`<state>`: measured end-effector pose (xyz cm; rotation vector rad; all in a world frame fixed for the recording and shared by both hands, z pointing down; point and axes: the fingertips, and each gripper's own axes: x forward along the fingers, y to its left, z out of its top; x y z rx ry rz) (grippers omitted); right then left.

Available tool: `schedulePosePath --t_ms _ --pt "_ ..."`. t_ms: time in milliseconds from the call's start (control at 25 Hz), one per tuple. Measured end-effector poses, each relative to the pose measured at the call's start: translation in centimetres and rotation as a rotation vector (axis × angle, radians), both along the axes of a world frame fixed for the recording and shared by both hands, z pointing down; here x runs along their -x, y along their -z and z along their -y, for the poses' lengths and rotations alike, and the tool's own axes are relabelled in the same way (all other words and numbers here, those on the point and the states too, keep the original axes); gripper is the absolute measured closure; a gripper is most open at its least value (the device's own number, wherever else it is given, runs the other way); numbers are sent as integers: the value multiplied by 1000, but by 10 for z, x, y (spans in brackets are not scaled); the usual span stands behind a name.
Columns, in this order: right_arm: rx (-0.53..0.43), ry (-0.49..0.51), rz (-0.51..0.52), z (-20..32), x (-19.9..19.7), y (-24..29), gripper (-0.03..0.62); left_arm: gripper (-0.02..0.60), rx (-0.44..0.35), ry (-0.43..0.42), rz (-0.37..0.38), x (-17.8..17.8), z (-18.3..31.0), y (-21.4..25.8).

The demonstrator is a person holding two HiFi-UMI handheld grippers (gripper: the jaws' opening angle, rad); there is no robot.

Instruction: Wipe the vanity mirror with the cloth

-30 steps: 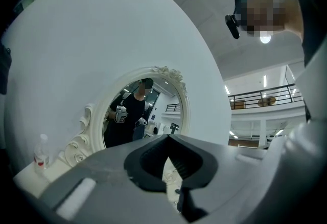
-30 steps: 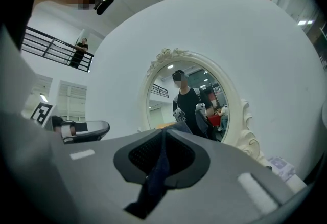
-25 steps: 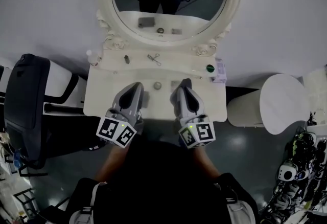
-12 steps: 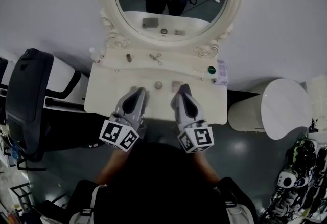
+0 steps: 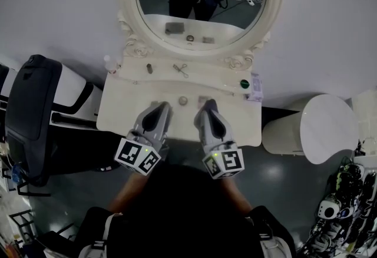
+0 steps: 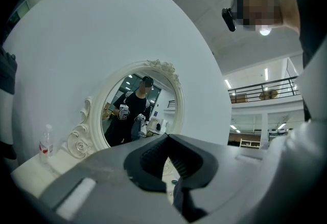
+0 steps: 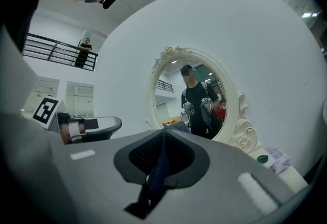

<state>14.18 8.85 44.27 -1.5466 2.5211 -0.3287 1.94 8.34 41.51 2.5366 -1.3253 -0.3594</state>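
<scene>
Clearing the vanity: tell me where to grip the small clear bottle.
Take the bottle round its body at mid-height, coming level from the front. It stands upright and slim, with the wall behind and the mirror frame beside it.

— What's the right gripper [image 7: 164, 133] got?
— A dark blue cloth [image 7: 155, 177], clamped between its jaws, with the tail hanging back toward the camera.
— And past the tips?
— The oval vanity mirror [image 7: 176, 96], ornate white frame, straight ahead. The left gripper [image 7: 89, 127] sits off to the left.
</scene>
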Motion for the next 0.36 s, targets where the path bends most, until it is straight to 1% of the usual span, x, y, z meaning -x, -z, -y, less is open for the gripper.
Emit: schedulePosePath --t_ms 360 --pt "-8 14 -9 4 1 2 569 581 -13 -4 2 0 6 5"
